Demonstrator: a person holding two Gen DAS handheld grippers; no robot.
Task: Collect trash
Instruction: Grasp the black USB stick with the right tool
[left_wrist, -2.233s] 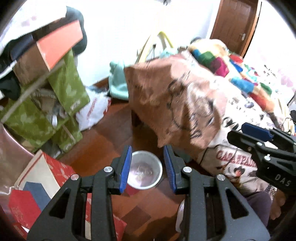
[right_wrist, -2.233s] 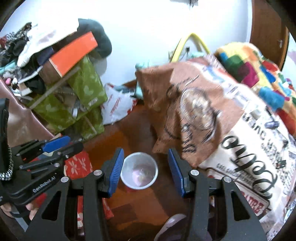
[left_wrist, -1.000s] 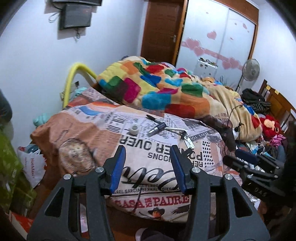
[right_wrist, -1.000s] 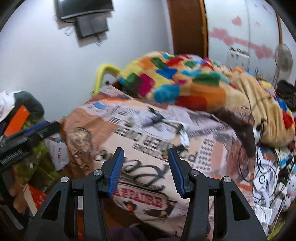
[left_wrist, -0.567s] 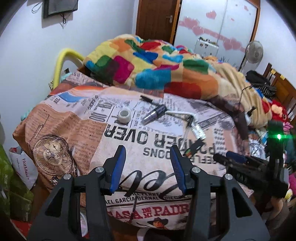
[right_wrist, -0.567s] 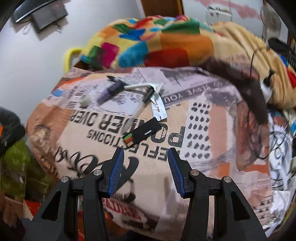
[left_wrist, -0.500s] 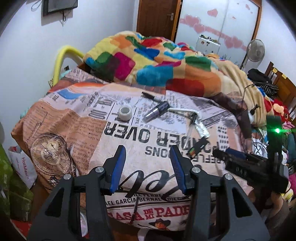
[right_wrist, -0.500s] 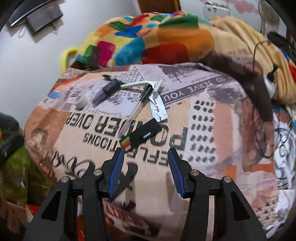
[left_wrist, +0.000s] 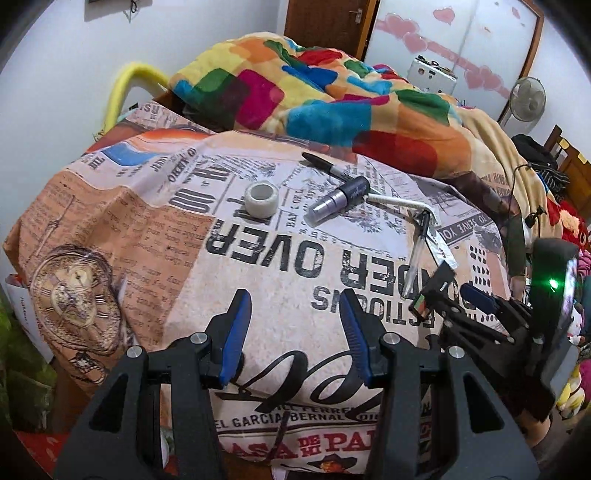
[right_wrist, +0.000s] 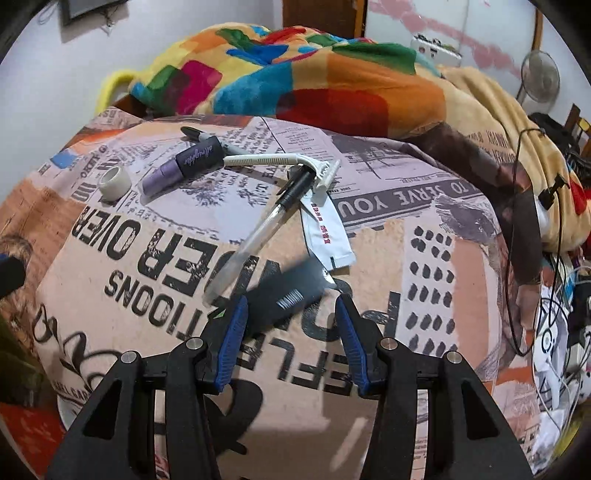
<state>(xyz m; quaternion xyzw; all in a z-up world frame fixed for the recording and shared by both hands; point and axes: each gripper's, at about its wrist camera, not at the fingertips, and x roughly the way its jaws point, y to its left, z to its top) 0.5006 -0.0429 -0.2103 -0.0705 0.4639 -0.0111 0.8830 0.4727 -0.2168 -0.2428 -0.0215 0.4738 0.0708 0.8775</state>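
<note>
Trash lies scattered on the newspaper-print bedcover (left_wrist: 258, 266). In the left wrist view a white tape roll (left_wrist: 261, 199) stands near the middle, just beside a purple tube (left_wrist: 340, 201) that lies tilted, and behind the tube a black marker (left_wrist: 325, 164). To the right lie a white razor (left_wrist: 402, 202), a clear pen (left_wrist: 417, 254) and a white sachet (left_wrist: 441, 251). The left gripper (left_wrist: 295, 332) hangs over bare cover with its jaws wide and nothing between them, well short of the litter. The right gripper (left_wrist: 461, 299) reaches in from the right edge, its tips at a black packet (left_wrist: 437, 282). A patchwork blanket (left_wrist: 314, 85) is heaped behind.

In the right wrist view the right gripper (right_wrist: 290, 332) is spread wide, low over the cover (right_wrist: 369, 206), with the blurred black packet (right_wrist: 288, 291) lying just ahead of and between the tips; contact cannot be told. The clear pen (right_wrist: 258, 240) runs slantwise past its left finger, touching the razor (right_wrist: 280, 160); the sachet (right_wrist: 327, 229) lies beside them. The purple tube (right_wrist: 184, 166) and tape roll (right_wrist: 115, 182) sit farther left. Tangled cables (right_wrist: 554, 295) crowd the right edge.
</note>
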